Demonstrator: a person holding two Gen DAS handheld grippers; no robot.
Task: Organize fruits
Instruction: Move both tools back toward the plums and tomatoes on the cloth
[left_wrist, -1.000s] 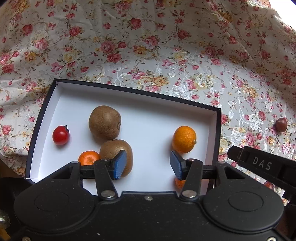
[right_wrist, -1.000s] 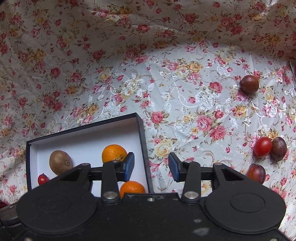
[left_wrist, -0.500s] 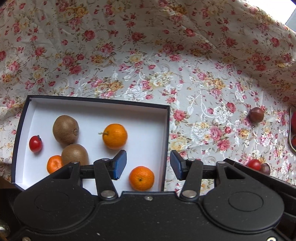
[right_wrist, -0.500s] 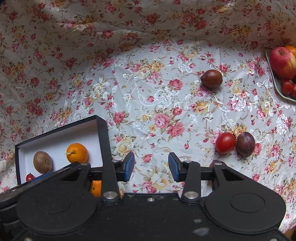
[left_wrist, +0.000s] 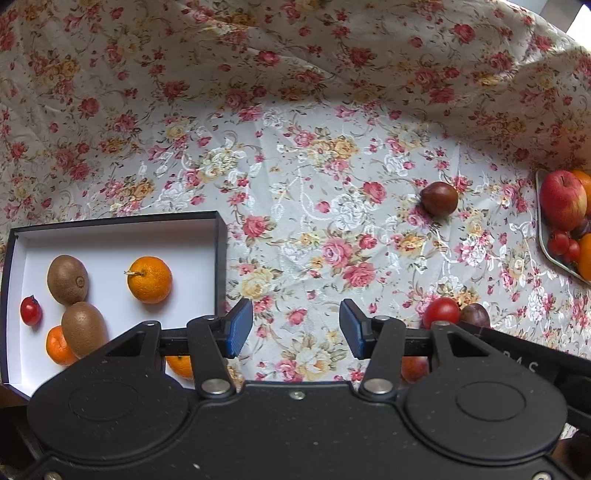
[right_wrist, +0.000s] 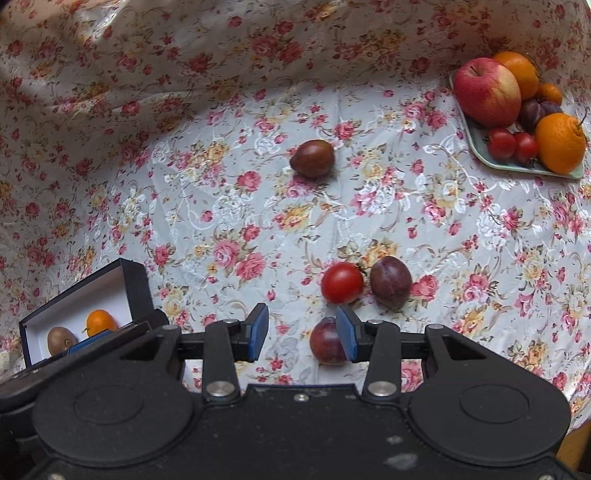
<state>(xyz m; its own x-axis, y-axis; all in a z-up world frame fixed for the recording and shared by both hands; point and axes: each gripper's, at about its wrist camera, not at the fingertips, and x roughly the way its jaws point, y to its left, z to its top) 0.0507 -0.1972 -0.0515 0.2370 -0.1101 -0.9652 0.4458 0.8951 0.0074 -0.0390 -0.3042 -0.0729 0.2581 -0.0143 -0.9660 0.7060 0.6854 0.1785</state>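
Both the left gripper (left_wrist: 296, 329) and the right gripper (right_wrist: 302, 333) (blue-padded) are spread apart, holding nothing. A dark purple round plum (right_wrist: 327, 341) lies on the flowered tablecloth (right_wrist: 221, 184) by the right gripper's fingertips, near a red round tomato (right_wrist: 342, 283).

Tablecloth (right_wrist: 258, 206): pale ground, red-pink roses, yellow blossoms, grey-green leaves.
Box (left_wrist: 221, 254): black outside, white inside.
In box: two brown kiwis (left_wrist: 67, 279), orange mandarin (left_wrist: 149, 279), small red tomato (left_wrist: 30, 311).
Loose on cloth: red tomato (right_wrist: 342, 283); dark purple plum (right_wrist: 390, 282); reddish-purple plum (right_wrist: 327, 341); brown-maroon fruit (right_wrist: 312, 158).
Tray (right_wrist: 476, 147): pale green. On it: red-yellow streaked apple (right_wrist: 487, 92), oranges (right_wrist: 559, 143), red cherry tomatoes (right_wrist: 501, 143), dark plums (right_wrist: 532, 112).
Left gripper (left_wrist: 296, 328), right gripper (right_wrist: 302, 328): black bodies, blue pads.
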